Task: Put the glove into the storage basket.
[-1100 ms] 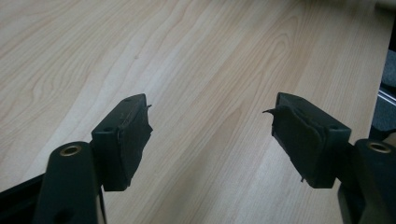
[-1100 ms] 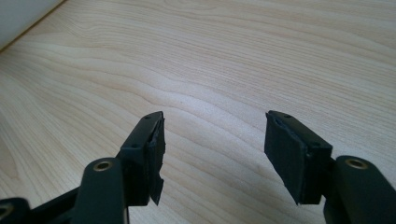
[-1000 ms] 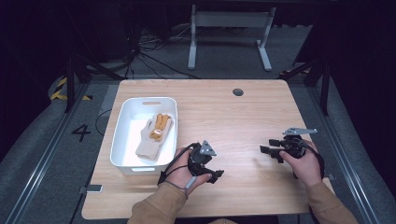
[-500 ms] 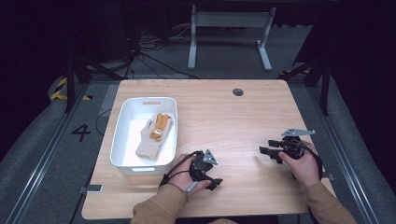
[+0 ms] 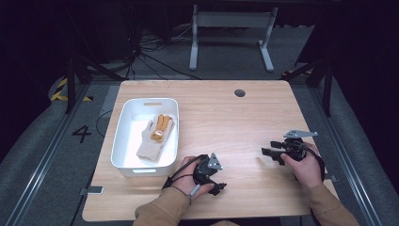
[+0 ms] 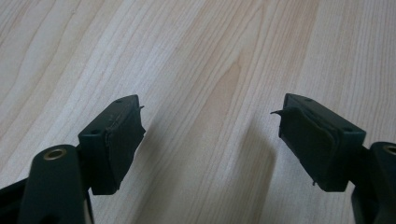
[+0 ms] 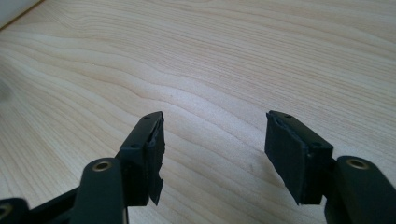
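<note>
- The wooden table (image 5: pixel 221 117) fills the middle of the high view, bare across its centre and right half.
- A white bin (image 5: pixel 123 136) sits on the table's left side, its near wall close to the left hand.
- Inside the bin lies a pale glove (image 5: pixel 149 143), stretched from near to far, with a small orange-and-tan stuffed toy (image 5: pixel 161 128) resting on its far end; both are fully within the walls.
- The left gripper (image 5: pixel 212 181) rests low at the near edge, just right of the bin's near corner. Its jaws have just been opening and now stand wide apart over bare wood, with nothing between them, as the left gripper view (image 6: pixel 210 140) confirms.
- The right gripper (image 5: pixel 272 153) sits on the table's right side, well apart from the bin, pointing left. It is released too: its own view (image 7: pixel 215 154) shows spread jaws and only wood grain between.
- Judged risks: if the left gripper goes back toward the bin from this low position, it could strike the near wall and shove the light bin along the table.
- A grab at the toy could also pinch the glove beneath it and lift both together, since they lie touching.
</note>
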`<state>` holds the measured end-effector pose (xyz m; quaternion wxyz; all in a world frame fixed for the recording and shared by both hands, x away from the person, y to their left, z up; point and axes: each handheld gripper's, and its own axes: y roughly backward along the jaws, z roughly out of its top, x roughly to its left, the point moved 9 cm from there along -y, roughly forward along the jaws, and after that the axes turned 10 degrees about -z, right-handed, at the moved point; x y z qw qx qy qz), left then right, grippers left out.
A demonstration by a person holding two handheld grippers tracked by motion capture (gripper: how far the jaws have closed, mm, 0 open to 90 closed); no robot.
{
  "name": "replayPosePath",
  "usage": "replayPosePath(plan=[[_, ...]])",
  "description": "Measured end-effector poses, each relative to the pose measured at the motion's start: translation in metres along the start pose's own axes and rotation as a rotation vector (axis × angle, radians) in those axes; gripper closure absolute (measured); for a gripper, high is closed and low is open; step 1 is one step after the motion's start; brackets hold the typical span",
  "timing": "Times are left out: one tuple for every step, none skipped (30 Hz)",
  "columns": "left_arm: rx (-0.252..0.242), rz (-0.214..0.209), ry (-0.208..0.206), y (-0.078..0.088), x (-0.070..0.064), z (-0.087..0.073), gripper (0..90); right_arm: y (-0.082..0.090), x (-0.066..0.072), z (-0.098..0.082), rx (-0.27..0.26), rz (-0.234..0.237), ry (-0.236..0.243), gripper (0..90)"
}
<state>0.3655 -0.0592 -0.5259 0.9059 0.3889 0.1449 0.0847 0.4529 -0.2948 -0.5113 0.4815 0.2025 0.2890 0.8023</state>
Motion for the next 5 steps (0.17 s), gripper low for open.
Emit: replayPosePath(plan=[[-0.001, -0.002, 0.002, 0.0003, -0.0005, 0.0002, 21.8, 0.0001, 0.0001, 0.0002, -0.001, 0.001, 0.000, 38.9], [-0.004, -0.002, 0.002, 0.0006, -0.0006, 0.0008, 21.5, 0.0002, -0.0001, 0.0006, -0.003, 0.000, 0.001, 38.9], [-0.006, 0.001, -0.001, 0.0007, -0.0003, 0.0013, 21.1, 0.0003, -0.0002, 0.0010, -0.005, 0.000, 0.002, 38.9], [-0.006, 0.003, -0.004, 0.0009, 0.0001, 0.0017, 20.4, 0.0004, -0.0002, 0.0012, -0.006, 0.001, 0.001, 38.9], [-0.008, 0.005, -0.003, 0.0010, 0.0006, 0.0022, 19.7, 0.0005, -0.0002, 0.0014, -0.008, 0.001, -0.001, 38.9]])
